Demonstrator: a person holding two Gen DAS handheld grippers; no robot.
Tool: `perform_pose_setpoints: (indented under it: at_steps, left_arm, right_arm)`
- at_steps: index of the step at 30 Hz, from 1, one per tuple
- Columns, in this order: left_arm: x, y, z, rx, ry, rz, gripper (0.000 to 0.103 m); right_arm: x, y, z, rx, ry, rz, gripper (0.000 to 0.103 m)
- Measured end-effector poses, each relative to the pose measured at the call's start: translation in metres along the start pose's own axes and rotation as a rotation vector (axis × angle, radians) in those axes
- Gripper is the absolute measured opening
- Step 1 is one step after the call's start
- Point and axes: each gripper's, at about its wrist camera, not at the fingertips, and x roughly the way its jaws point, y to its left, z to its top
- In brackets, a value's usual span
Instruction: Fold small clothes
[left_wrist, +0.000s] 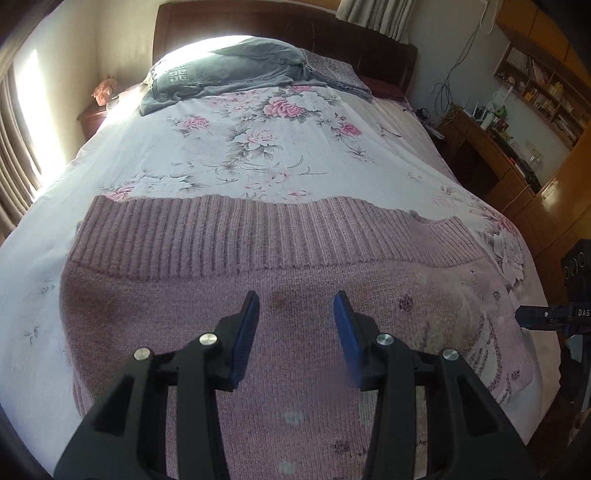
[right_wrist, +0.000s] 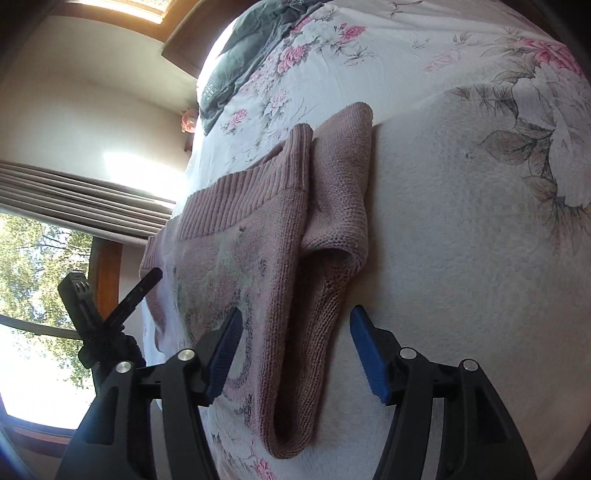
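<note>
We see a pink knit sweater (left_wrist: 258, 295) lying flat on the floral bedsheet (left_wrist: 258, 147), its ribbed hem (left_wrist: 273, 236) turned toward the headboard (left_wrist: 280, 26). The left gripper (left_wrist: 295, 314) hangs over the sweater's middle, on the near side of that hem, with its blue-padded fingers (left_wrist: 245, 332) spread apart and nothing between them. The right gripper (right_wrist: 295, 332) sits at the sweater's right edge, its fingers also wide apart; between them, in its own view, runs a folded sleeve (right_wrist: 332, 221) lying alongside the sweater's body. We cannot tell whether either tool touches the knit. Beyond the sweater, near the headboard, a grey garment (left_wrist: 221, 74) lies bunched on the sheet. Right of the sweater, past the bed edge, stands a wooden desk (left_wrist: 476, 147).
</note>
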Motion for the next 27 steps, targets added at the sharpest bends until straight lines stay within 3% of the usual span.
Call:
perform_pose_setpoints:
  at_steps: [5, 18, 27]
  left_arm:
    - [0.02, 0.005, -0.006, -0.032, 0.047, -0.006, 0.044]
    - [0.024, 0.013, -0.014, -0.072, 0.038, -0.03, 0.048]
    - [0.024, 0.016, -0.013, -0.07, 0.041, -0.041, 0.049]
  right_arm:
    - [0.012, -0.007, 0.01, 0.037, -0.005, 0.04, 0.054]
    - [0.026, -0.006, 0.016, 0.058, -0.034, 0.069, 0.049]
    - [0.018, -0.009, 0.001, 0.024, -0.027, 0.09, 0.047]
